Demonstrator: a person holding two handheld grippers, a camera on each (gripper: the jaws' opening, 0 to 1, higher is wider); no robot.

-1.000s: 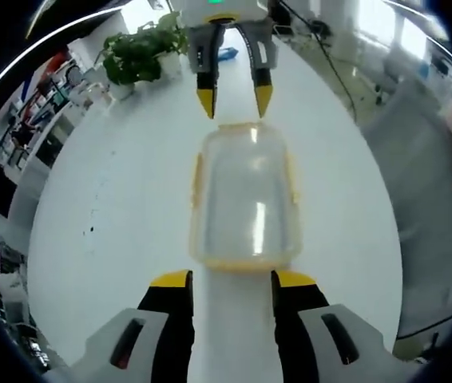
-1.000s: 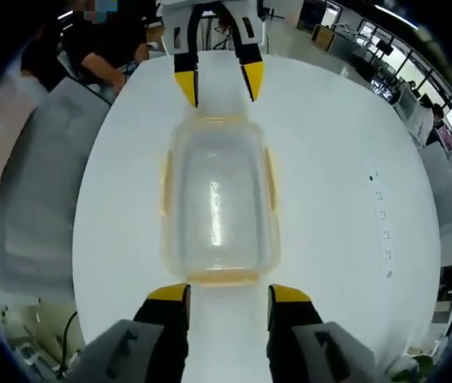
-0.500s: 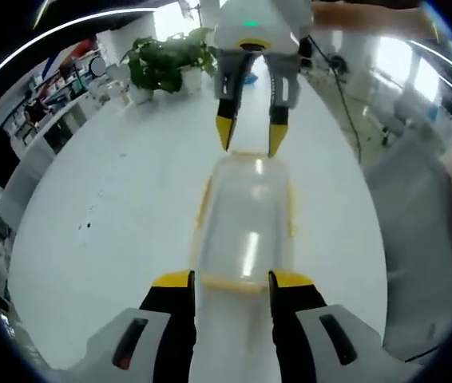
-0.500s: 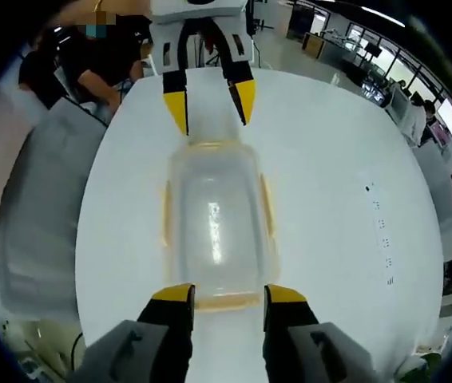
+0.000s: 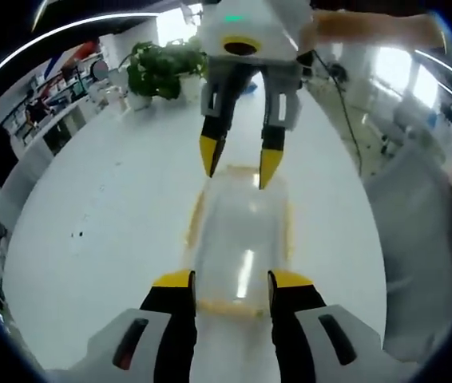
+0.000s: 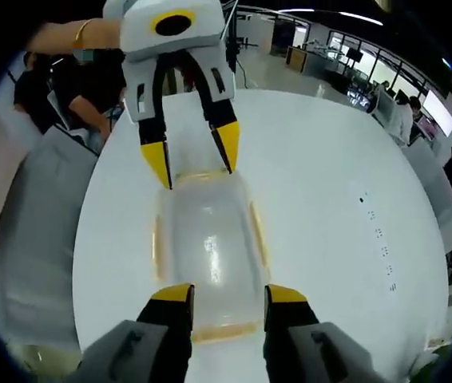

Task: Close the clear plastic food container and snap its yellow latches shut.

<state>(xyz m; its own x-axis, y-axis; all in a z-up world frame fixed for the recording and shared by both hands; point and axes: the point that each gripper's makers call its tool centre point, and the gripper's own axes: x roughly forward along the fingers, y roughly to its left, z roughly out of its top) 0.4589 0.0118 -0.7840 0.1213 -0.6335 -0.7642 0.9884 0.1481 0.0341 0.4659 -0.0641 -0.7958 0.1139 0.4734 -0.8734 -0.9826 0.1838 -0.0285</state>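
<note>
Clear plastic container (image 5: 240, 239) lies mid-frame on the white table (image 5: 106, 231), lid on, yellow latches (image 6: 256, 233) along its rims. Left gripper (image 5: 229, 279) and right gripper (image 6: 227, 294), jaws spread and empty, straddle opposite ends. Latching looks due: each should press an end latch down.

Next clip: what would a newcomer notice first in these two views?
The clear container with its yellow latches, lying lengthwise in the middle of the white table. The two open grippers face each other over it: the right gripper reaches down onto its far end in the left gripper view, and the left gripper does the same in the right gripper view. A potted plant stands at the table's far edge.
</note>
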